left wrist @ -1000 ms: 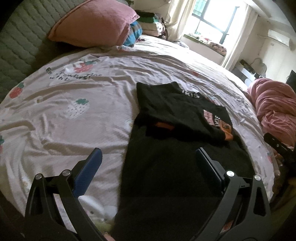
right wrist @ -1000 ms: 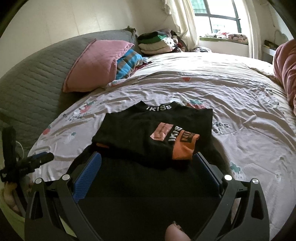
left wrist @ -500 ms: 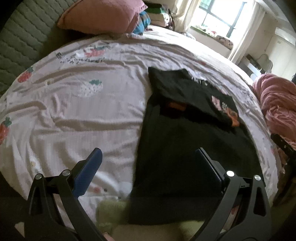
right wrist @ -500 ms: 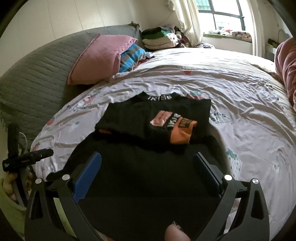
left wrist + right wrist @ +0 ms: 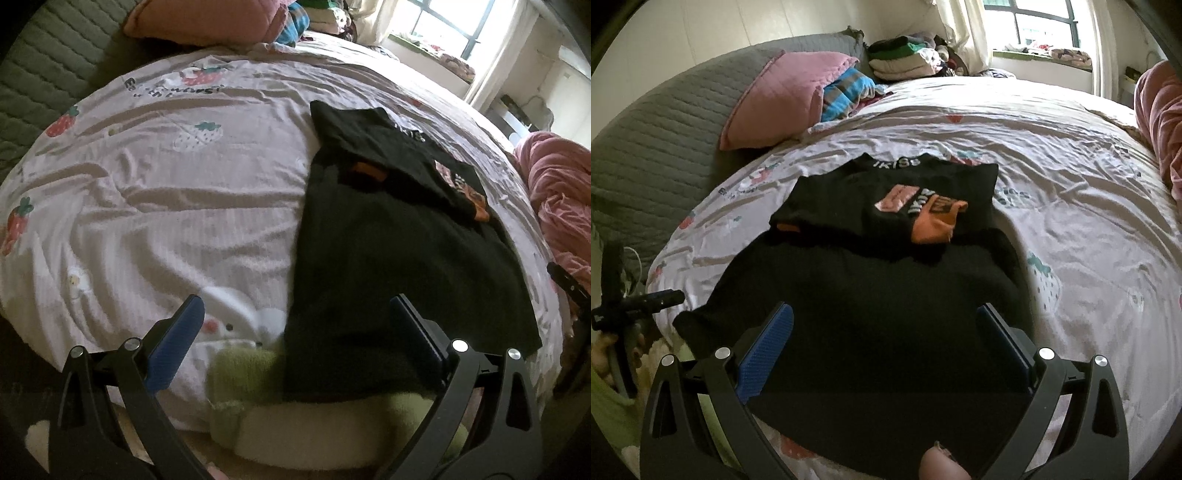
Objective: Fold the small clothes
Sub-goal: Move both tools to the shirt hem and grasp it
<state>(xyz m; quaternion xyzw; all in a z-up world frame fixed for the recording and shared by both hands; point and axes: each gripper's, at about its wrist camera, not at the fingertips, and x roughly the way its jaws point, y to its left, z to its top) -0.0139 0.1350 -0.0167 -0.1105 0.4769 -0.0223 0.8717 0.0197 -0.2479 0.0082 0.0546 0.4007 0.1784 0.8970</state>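
- Both grippers have pulled back toward the foot of the bed (image 5: pixel 1071 155), and more of the black shirt (image 5: pixel 871 295) now shows.
- The left gripper (image 5: pixel 295 332) and right gripper (image 5: pixel 884 332) hang wide apart, holding nothing.
- The shirt lies on the sheet, top part folded down; its lower hem likely comes next.
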